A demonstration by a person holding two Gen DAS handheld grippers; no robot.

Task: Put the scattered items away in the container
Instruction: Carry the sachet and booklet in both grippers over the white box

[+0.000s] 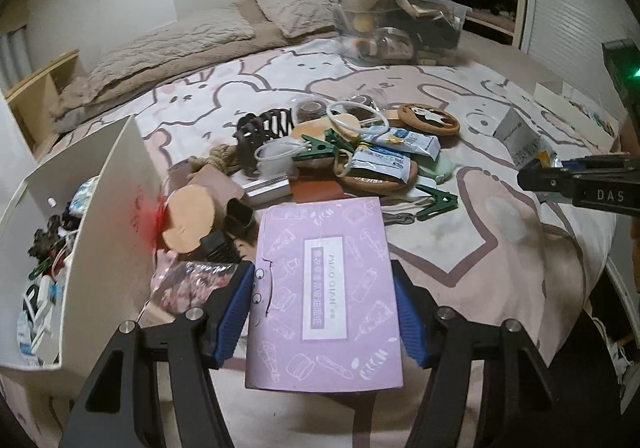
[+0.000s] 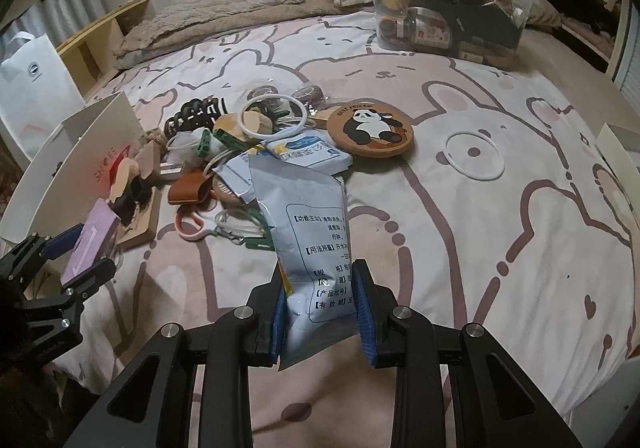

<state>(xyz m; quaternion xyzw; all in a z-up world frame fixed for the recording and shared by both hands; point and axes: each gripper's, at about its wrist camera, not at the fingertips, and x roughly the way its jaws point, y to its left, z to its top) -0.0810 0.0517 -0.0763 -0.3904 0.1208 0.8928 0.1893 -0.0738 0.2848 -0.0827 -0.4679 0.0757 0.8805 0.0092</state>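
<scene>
The left claw (image 1: 325,304) clamps a purple card box (image 1: 325,296), long axis pointing away; the white container (image 1: 86,232) stands just left, nearer this hand. The right claw (image 2: 322,310) pinches a blue sachet (image 2: 310,248).

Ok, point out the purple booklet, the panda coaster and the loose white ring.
purple booklet (image 1: 324,296): left wrist view, middle of its cover.
panda coaster (image 2: 370,127): right wrist view, on the panda print at its centre.
white ring (image 2: 448,157): right wrist view, left arc of the ring.
</scene>
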